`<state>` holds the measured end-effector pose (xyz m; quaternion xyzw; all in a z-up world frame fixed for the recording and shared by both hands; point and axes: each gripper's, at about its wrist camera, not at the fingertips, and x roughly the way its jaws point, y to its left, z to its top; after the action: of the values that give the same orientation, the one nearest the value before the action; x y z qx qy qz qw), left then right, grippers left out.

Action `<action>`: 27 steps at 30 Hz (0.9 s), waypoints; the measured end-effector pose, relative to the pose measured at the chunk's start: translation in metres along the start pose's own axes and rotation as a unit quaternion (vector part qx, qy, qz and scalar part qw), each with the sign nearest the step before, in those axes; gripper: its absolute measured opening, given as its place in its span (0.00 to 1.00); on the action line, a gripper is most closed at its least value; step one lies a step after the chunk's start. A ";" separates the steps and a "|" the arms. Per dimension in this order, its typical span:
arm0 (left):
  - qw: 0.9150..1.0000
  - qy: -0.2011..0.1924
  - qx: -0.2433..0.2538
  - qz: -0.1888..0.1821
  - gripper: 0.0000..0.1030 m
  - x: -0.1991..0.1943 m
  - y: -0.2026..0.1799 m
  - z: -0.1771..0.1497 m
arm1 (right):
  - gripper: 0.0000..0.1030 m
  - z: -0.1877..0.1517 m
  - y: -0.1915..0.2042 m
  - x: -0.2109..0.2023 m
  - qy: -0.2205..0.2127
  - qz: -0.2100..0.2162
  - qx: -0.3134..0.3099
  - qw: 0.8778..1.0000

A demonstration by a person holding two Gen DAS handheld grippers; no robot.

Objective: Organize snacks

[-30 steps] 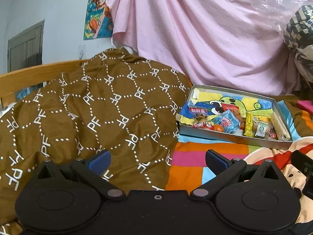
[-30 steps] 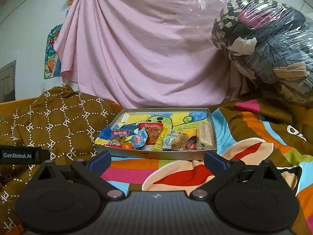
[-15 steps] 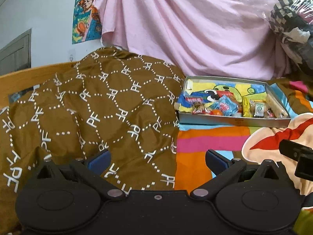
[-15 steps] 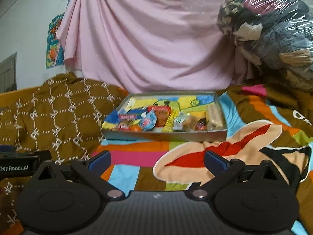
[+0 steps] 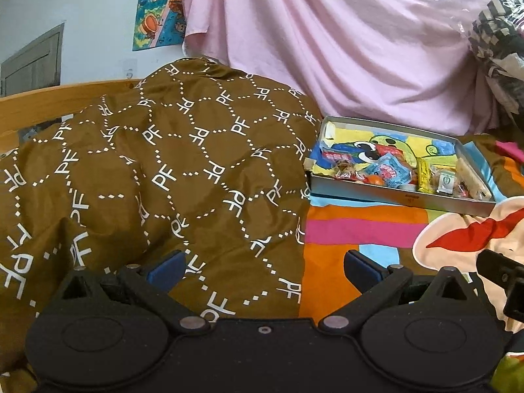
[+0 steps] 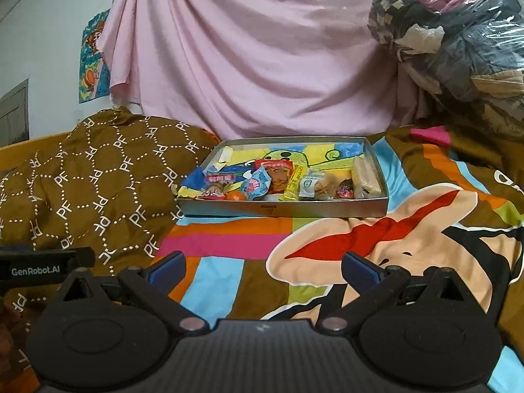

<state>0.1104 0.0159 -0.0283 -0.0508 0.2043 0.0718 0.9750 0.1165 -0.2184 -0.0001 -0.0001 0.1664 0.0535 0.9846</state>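
1. Bedspread (image 6: 226, 281), one: carries tray, near its back edge.
2. Tray (image 6: 281, 210), one: holds every visible snack, bunched along its front edge; fits either sorted or awaiting sorting.
3. Left gripper (image 5: 262, 267), right gripper (image 6: 260, 268): both agape, empty, well short of tray.
4. Snacks (image 6: 278, 181): roughly ten packets; overlap prevents an exact count.

**Matte-black handheld grippers, blue-padded at the tips**

The left gripper (image 5: 263, 270) and right gripper (image 6: 262, 270) share one build: black plastic bodies, twin round discs, angled linkage arms on silver rivets, and blue pads (image 6: 165, 270) lining the jaws. White "GenRobot.AI" lettering (image 6: 35, 271) marks the left unit's side.
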 end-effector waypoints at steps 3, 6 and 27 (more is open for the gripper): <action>1.000 0.000 0.000 0.001 0.99 -0.001 0.000 0.000 | 1.00 0.000 -0.002 0.001 0.003 -0.004 0.004 1.000; 1.000 -0.002 0.004 -0.002 0.99 -0.003 0.000 0.000 | 1.00 0.000 -0.002 0.002 0.006 -0.006 0.005 1.000; 0.999 -0.027 0.013 -0.027 0.99 -0.011 -0.003 -0.003 | 1.00 0.000 0.003 -0.003 -0.029 -0.032 -0.019 0.999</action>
<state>0.0995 0.0117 -0.0263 -0.0416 0.1768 0.0441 0.9824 0.1129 -0.2156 0.0006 -0.0231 0.1367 0.0249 0.9900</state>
